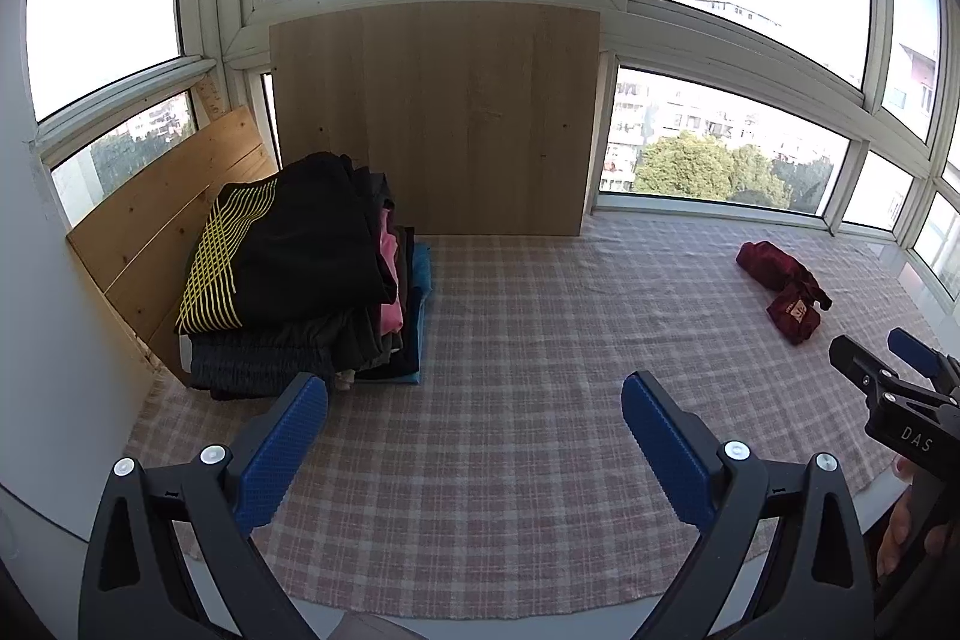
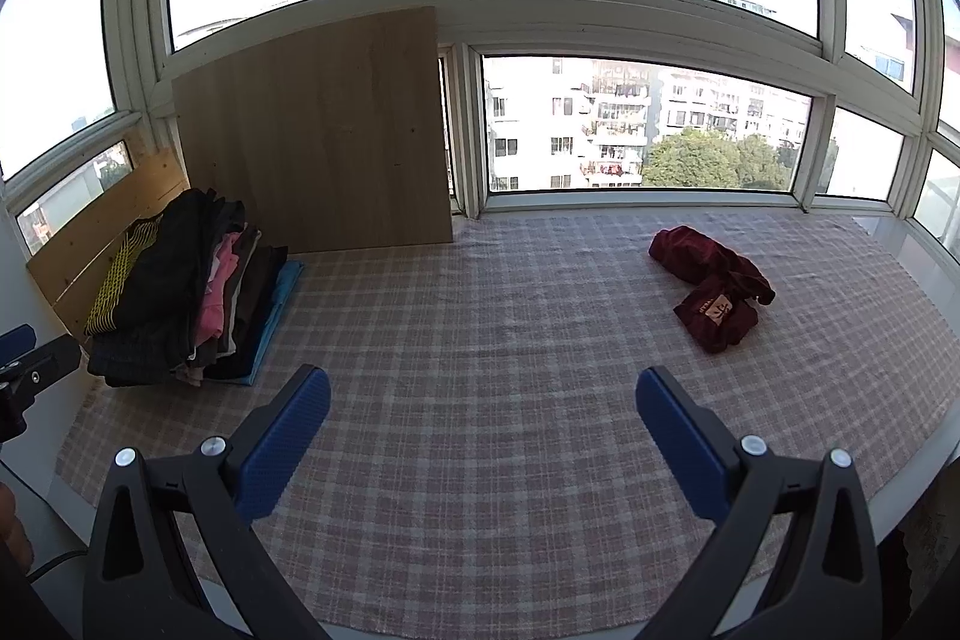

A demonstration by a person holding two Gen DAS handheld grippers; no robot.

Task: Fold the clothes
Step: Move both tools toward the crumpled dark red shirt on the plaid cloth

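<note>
Jaws of both the left gripper (image 1: 474, 424) and the right gripper (image 2: 483, 421) stand wide apart and hold nothing, each poised above bare checked cloth (image 2: 480, 340) on the counter. Task state, as judged: a stack of folded clothes (image 1: 300, 274), topped by a black garment with yellow stripes, sits at the far left against the wooden boards (image 1: 432, 118); one crumpled dark red garment (image 2: 711, 280) appears to be what is left to fold. It lies at the far right, well apart from both grippers, its long axis running diagonally from far-left to near-right, the labelled end nearer the right gripper.
</note>
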